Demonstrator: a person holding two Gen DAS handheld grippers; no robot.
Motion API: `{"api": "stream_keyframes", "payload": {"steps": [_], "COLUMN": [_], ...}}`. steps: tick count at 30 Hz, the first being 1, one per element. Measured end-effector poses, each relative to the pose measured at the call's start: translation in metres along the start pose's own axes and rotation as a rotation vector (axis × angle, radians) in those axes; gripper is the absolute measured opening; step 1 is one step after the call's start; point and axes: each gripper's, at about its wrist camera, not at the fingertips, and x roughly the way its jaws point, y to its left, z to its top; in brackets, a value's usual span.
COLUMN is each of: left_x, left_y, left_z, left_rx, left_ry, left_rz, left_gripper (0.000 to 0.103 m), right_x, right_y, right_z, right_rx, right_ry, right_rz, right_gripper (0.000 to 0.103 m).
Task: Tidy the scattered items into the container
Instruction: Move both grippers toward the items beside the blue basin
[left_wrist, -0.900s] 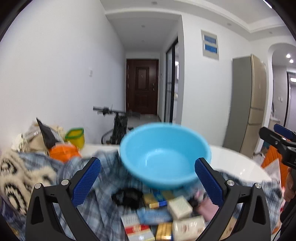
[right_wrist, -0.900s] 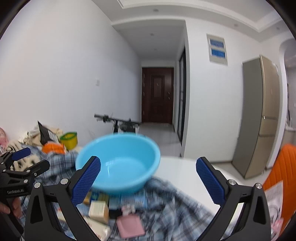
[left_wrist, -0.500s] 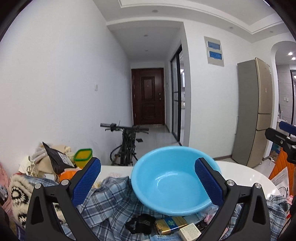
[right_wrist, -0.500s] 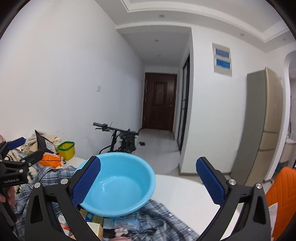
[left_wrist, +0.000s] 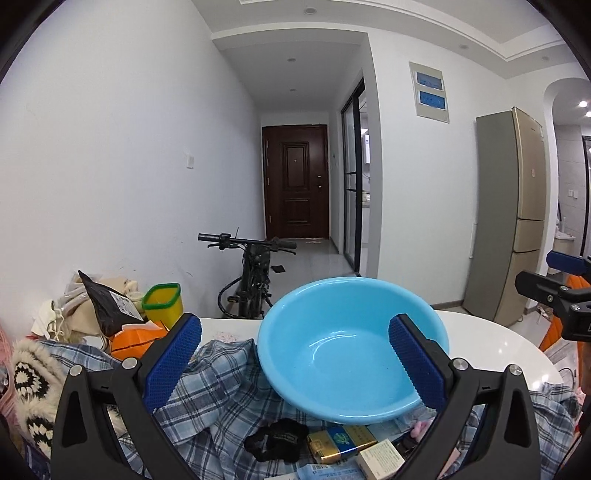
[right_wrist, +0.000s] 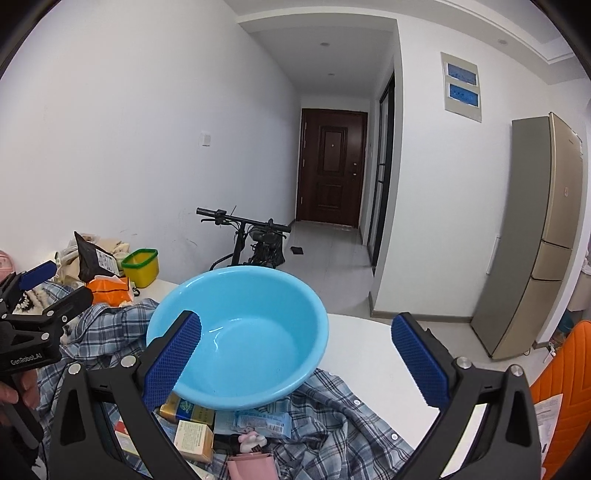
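Note:
A light blue plastic basin (left_wrist: 351, 347) rests tilted on a blue plaid shirt (left_wrist: 221, 391) on a white table; it also shows in the right wrist view (right_wrist: 240, 332). Small items lie in front of it: a black hair tie (left_wrist: 277, 439), a gold and blue box (left_wrist: 343, 441), a beige box (right_wrist: 194, 439), a blue packet (right_wrist: 264, 419), a pink item (right_wrist: 251, 465). My left gripper (left_wrist: 295, 365) is open and empty, above and before the basin. My right gripper (right_wrist: 295, 365) is open and empty, to the basin's right.
At the table's left stand a yellow and green tub (left_wrist: 162, 306), an orange pack (left_wrist: 136, 336), a black bag (left_wrist: 107, 306) and a knitted cloth (left_wrist: 29, 376). A bicycle (left_wrist: 255, 273) stands behind the table. A fridge (left_wrist: 513, 214) and an orange chair (right_wrist: 561, 380) are on the right.
Both cameras have tilted up and drawn back: the basin and items sit lower in view. Both grippers stay open and empty. Nothing on the table has moved.

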Motion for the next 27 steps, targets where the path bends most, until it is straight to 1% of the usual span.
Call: {"api": "stream_keyframes", "payload": {"steps": [2, 5, 8, 10, 11, 14, 16, 18, 20, 21, 23, 24, 25, 27], "left_x": [0.007, 0.017, 0.024, 0.030, 0.034, 0.049, 0.060, 0.071, 0.085, 0.089, 0.092, 0.092, 0.090, 0.087], "left_y": [-0.002, -0.004, -0.007, -0.008, -0.009, -0.010, -0.010, -0.008, -0.002, 0.001, 0.004, 0.003, 0.001, -0.001], "left_z": [-0.002, -0.004, -0.008, -0.012, -0.013, -0.022, -0.032, -0.041, -0.054, -0.057, -0.063, -0.064, -0.066, -0.070], "left_rx": [0.000, 0.008, 0.028, 0.054, 0.065, 0.097, 0.124, 0.120, 0.093, 0.076, 0.078, 0.095, 0.117, 0.165], "left_ry": [0.028, 0.070, 0.096, 0.123, 0.148, 0.262, 0.356, 0.458, 0.565, 0.604, 0.643, 0.644, 0.637, 0.622], "left_rz": [-0.017, -0.060, -0.052, -0.056, -0.063, -0.092, -0.120, -0.139, -0.193, -0.208, -0.207, -0.199, -0.189, -0.165], "left_gripper": [0.103, 0.103, 0.103, 0.103, 0.103, 0.103, 0.103, 0.103, 0.103, 0.103, 0.103, 0.103, 0.103, 0.103], "right_x": [0.005, 0.013, 0.022, 0.032, 0.036, 0.048, 0.052, 0.056, 0.065, 0.071, 0.081, 0.085, 0.087, 0.086], "right_y": [0.001, -0.002, -0.004, -0.006, -0.008, -0.007, -0.002, 0.002, 0.005, 0.007, 0.008, 0.009, 0.010, 0.010], "right_z": [-0.002, -0.007, -0.013, -0.017, -0.019, -0.015, -0.012, -0.011, -0.012, -0.014, -0.018, -0.019, -0.018, -0.018], "right_rx": [0.000, 0.000, -0.037, -0.062, -0.063, -0.080, -0.132, -0.178, -0.197, -0.192, -0.162, -0.144, -0.129, -0.121], "right_ry": [0.014, 0.056, 0.096, 0.142, 0.166, 0.247, 0.288, 0.337, 0.429, 0.490, 0.603, 0.640, 0.658, 0.661], "right_rz": [-0.002, 0.026, 0.018, -0.001, 0.005, 0.076, 0.113, 0.159, 0.228, 0.263, 0.305, 0.309, 0.318, 0.347], "right_gripper": [0.103, 0.103, 0.103, 0.103, 0.103, 0.103, 0.103, 0.103, 0.103, 0.103, 0.103, 0.103, 0.103, 0.103]}}
